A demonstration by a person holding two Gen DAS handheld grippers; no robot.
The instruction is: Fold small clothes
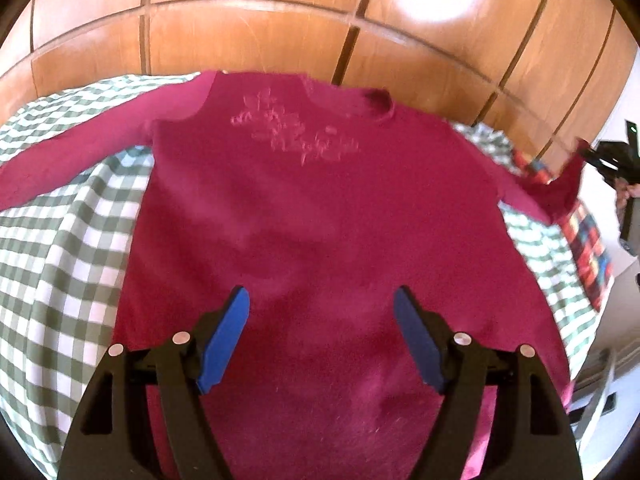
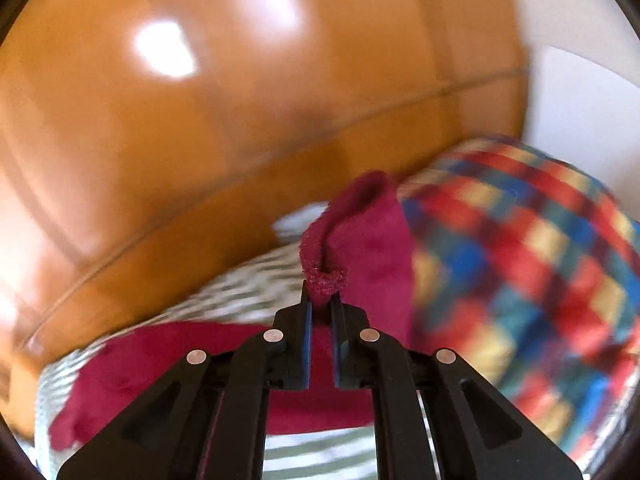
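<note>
One magenta sweater [image 1: 320, 216], one green checked sheet [image 1: 60, 248], one multicoloured checked blanket [image 2: 520, 264], two grippers [image 1: 322, 336]

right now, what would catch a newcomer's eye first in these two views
A magenta sweater lies spread front-up across the green checked cover, with the open left gripper above its lower half. The right gripper is shut on the sleeve cuff, lifted beside a bright multicoloured plaid blanket. Glossy wooden panels fill the background.
</note>
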